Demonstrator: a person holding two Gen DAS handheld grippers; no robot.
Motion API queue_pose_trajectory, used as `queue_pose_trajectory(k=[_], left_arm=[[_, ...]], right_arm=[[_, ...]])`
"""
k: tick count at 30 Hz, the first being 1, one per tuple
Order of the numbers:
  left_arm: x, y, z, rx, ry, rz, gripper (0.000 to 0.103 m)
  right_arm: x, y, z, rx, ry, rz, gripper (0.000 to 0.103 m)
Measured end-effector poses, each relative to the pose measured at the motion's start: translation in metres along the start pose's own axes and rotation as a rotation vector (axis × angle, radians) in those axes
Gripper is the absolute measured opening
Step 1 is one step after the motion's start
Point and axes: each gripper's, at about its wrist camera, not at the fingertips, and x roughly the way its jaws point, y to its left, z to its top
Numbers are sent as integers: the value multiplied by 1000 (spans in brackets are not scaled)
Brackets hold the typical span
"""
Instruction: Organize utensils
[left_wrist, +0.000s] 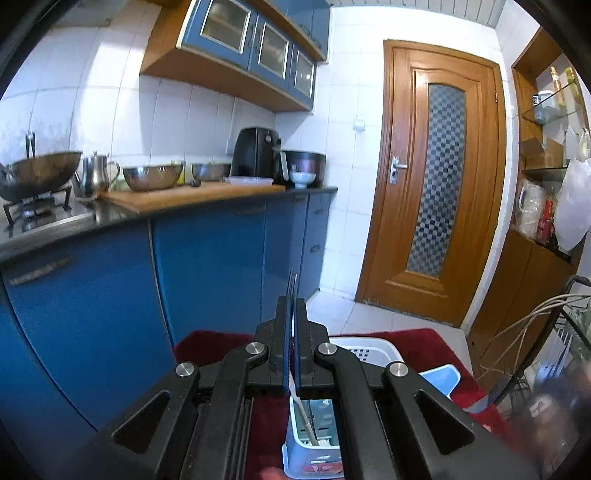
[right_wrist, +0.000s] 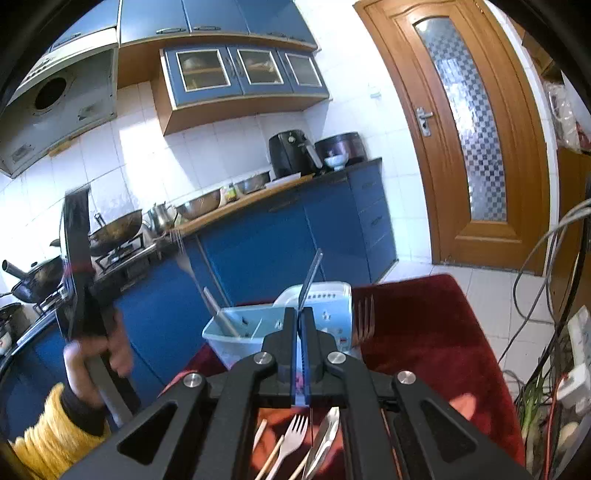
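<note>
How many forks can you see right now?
3. A held fork, tines up, clamped in the left gripper; an upright fork by the white basket's right side; a pale fork lying on the red mat under the right gripper. Others may hide beneath the gripper bodies.

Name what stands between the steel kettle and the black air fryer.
A large steel bowl, a small bottle and a smaller steel bowl, seen in the left wrist view.

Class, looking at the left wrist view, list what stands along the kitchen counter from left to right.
Wok → steel kettle → large steel bowl → smaller steel bowl → black air fryer → white bowl.
</note>
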Motion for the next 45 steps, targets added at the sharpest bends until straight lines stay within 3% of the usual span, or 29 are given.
queue_pose_trajectory(k=[8,18,32,42,44,45], left_arm=[[17,11,-22,-21,36,-13,0],[32,16,-45,-40,88,-41,0],[40,14,-59,-33,116,-58,0],[36,11,-61,-37,131,-90,0],[35,10,-61,-36,138,-95,7],[35,10,-62,-37,142,-95,17]], right_arm=[[19,7,36,-25,-89,-76,3],[68,15,44,-57,-77,-146,3],[107,4,13,-33,55,-99,3],[105,6,11,-48,68,-87,6],[104,2,13,-33,70,-87,8],[104,1,13,-29,67,-93,11]])
